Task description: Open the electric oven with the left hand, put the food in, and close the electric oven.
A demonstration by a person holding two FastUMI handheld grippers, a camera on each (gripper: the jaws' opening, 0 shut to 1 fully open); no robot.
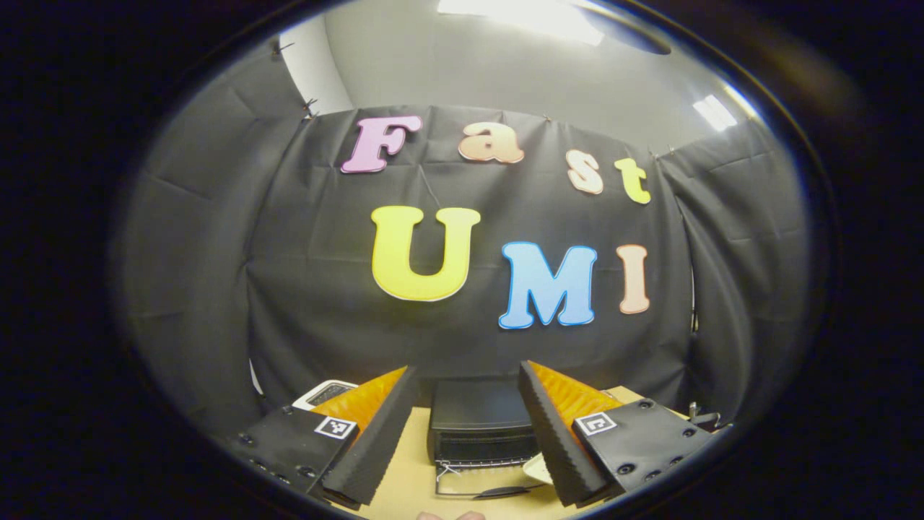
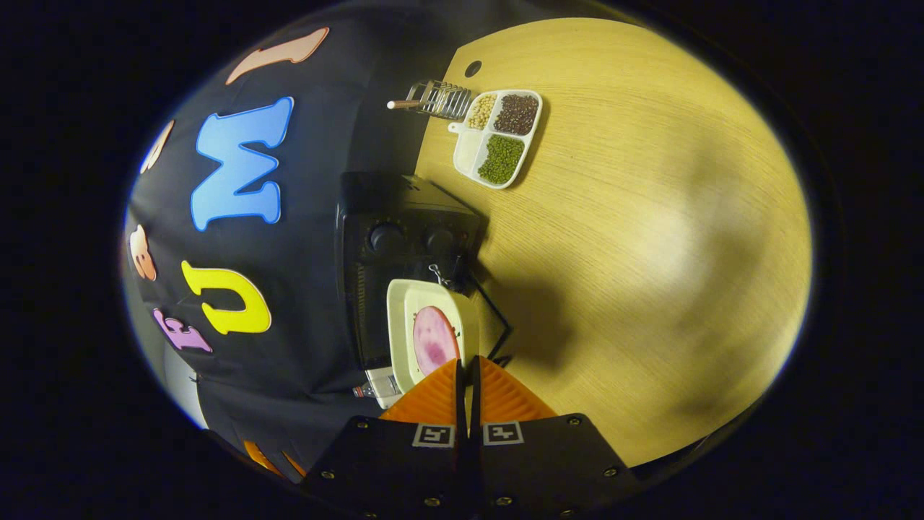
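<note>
Room: we see bare table [image 2: 650, 238] beside the oven [image 2: 404, 238]; divided tray [image 2: 498, 137] well apart.
Left gripper [image 1: 465, 433]: fingers spread, before the oven [image 1: 482, 422].
Right gripper [image 2: 468, 372]: clenched on the plate [image 2: 404, 332] rim; food [image 2: 433, 339] at the oven's front.

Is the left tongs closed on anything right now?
No. In the left gripper view the left tongs stand wide open with nothing between them, the black oven farther off on the table.
</note>
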